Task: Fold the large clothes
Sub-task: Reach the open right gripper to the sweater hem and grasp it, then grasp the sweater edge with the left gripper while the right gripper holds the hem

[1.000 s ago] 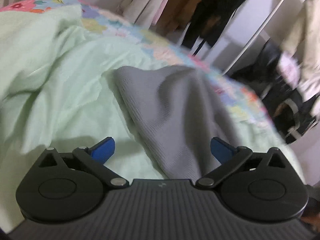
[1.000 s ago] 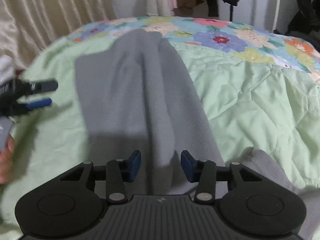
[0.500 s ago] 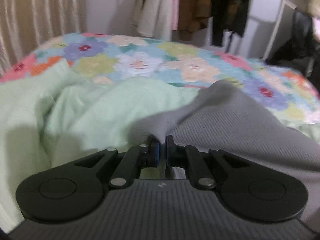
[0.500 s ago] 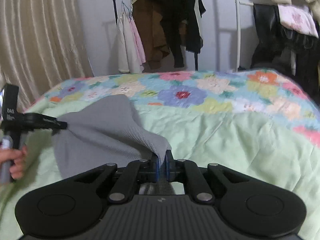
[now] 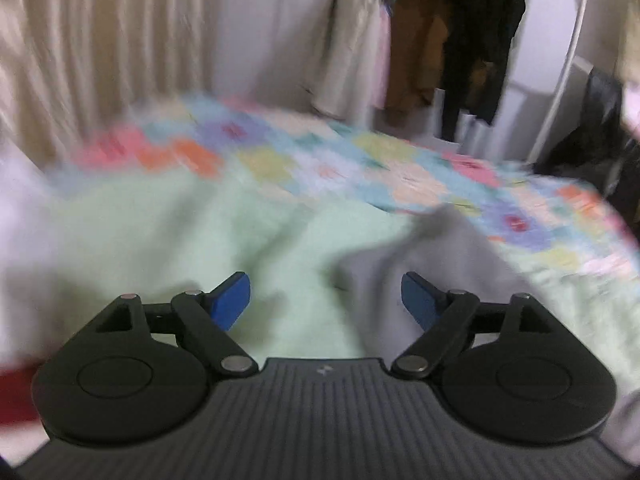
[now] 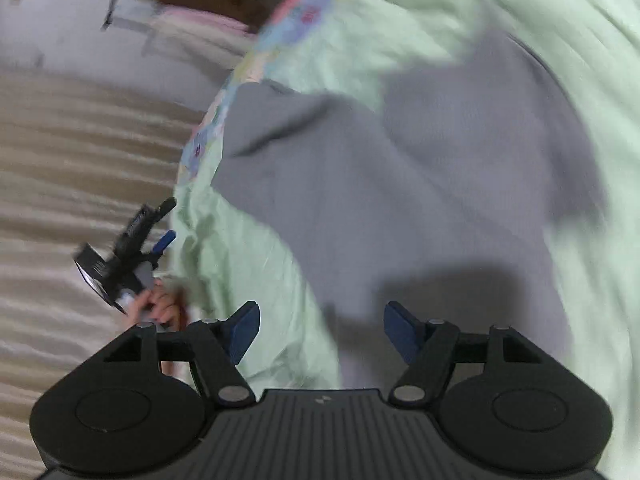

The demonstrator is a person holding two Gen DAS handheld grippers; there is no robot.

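A grey ribbed garment [image 6: 400, 184] lies in a folded heap on the pale green quilt [image 6: 256, 288]. In the left wrist view the garment [image 5: 452, 272] sits ahead and to the right. My left gripper [image 5: 326, 300] is open and empty above the quilt [image 5: 200, 240], with its right finger near the garment's edge. My right gripper [image 6: 320, 328] is open and empty above the garment's near edge. The left gripper [image 6: 148, 236] also shows in the right wrist view, held off the bed's side. Both views are blurred.
The quilt's floral border [image 5: 360, 160] runs along the far side of the bed. A clothes rack with hanging coats [image 5: 472, 40] stands beyond it. Beige curtains [image 5: 100, 40] hang at the left. The bed's edge [image 6: 192, 152] lies left of the garment.
Both grippers were shut on the garment's corners half a second ago; both have opened and let it go. The garment has dropped onto the quilt. Both cameras have swung sharply.
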